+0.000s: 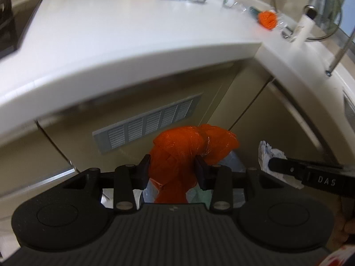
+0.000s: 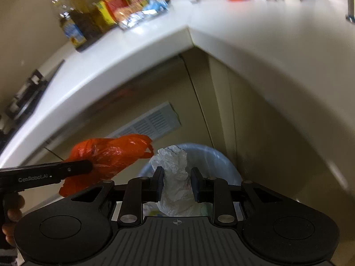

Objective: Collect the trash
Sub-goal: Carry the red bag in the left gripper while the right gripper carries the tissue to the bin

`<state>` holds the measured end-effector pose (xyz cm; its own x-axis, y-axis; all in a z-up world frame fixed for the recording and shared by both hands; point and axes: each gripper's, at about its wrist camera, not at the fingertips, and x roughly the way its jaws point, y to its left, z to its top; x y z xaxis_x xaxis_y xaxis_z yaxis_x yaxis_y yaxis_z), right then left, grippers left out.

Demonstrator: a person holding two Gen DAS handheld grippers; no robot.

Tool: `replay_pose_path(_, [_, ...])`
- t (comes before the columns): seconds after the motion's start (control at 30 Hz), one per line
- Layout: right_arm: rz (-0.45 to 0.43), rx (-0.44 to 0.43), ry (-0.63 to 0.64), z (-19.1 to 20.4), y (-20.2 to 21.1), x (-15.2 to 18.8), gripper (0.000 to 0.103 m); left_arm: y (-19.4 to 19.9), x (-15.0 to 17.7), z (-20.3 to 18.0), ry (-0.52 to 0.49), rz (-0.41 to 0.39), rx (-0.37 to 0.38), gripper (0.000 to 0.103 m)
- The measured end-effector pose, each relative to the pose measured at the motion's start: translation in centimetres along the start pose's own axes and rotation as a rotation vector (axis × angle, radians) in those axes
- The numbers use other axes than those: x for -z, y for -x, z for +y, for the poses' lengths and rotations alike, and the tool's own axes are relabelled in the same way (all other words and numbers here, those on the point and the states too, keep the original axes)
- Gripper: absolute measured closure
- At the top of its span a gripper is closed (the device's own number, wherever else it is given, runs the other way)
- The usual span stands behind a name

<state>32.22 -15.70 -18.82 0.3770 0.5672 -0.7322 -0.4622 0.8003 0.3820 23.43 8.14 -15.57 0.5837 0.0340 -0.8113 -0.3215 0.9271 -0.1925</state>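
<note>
Left fingers [image 1: 173, 173] clamp orange bag [image 1: 177, 150] | right fingers [image 2: 176, 185] clamp white wrapper [image 2: 175, 177]

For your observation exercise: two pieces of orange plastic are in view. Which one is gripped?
The orange bag between the left gripper's pads, below the counter edge. The other orange piece lies untouched on the counter.
</note>
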Motion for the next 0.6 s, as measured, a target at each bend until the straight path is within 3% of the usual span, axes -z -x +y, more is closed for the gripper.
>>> replay_pose_path(0.6, [0.081,0.068,-0.075,-3.9,-4.8,2.0,0.077,-8.7,2.0,-1.4,0.065,0.113,-0.073,0.065])
